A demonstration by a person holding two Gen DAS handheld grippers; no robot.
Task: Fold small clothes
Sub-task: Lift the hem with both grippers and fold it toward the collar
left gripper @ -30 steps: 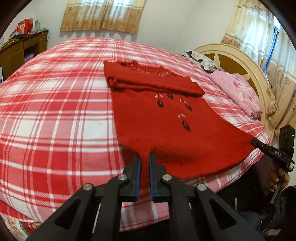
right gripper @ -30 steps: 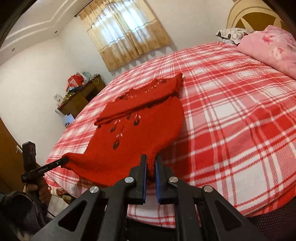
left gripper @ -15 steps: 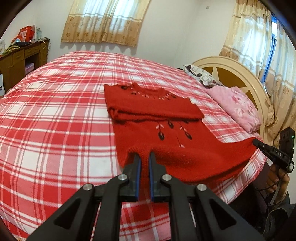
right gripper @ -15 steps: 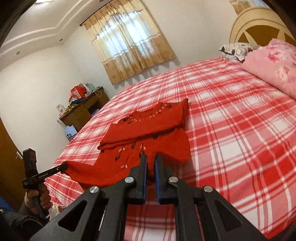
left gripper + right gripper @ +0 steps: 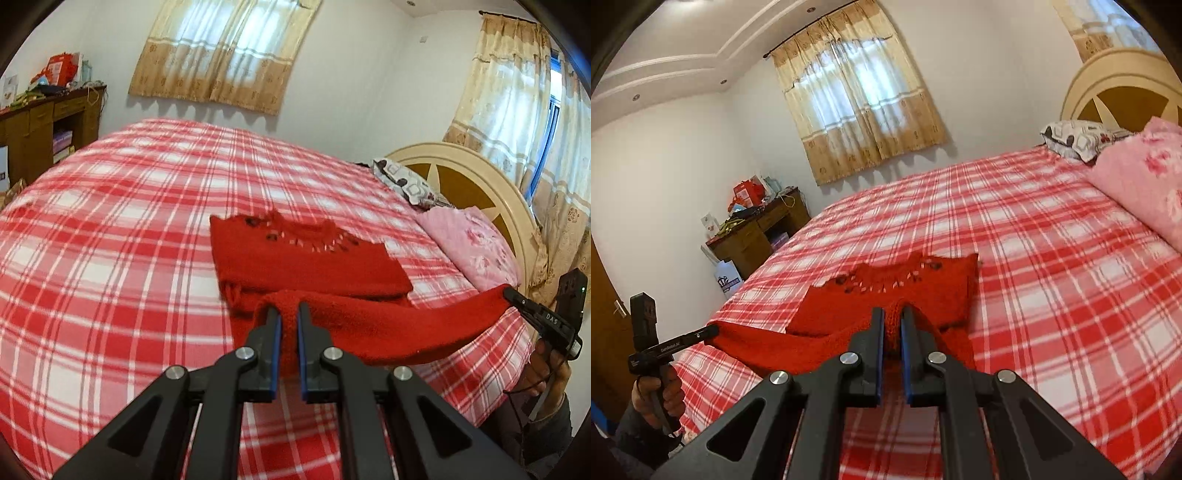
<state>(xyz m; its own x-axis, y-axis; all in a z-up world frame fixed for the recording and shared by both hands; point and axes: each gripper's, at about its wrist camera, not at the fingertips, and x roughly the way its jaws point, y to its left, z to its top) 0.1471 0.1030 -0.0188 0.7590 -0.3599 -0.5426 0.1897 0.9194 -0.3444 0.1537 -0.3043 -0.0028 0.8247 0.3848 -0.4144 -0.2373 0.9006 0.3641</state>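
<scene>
Around the red sweater [image 5: 310, 266], the checked bedspread [image 5: 110, 236] is left bare on its far and window-side stretches, and free passage is offered there. Toward the headboard [image 5: 476, 181], passage past the sweater is blocked by a pink pillow [image 5: 472, 243] and a patterned pillow [image 5: 406, 182].

The left matte black plastic tongs [image 5: 289, 314] have two slim fingers faced with blue pads [image 5: 276, 354], angular struts with triangular cut-outs, and four round silver screw heads. The right black tongs [image 5: 892, 317] match, blue-lined with silver screws. Seen from the other side, each has a flat tapered finger with small white lettering, a boxy black camera block on top, and a pistol-style handle. A thin black cable hangs near a dark sleeve [image 5: 546, 417]
</scene>
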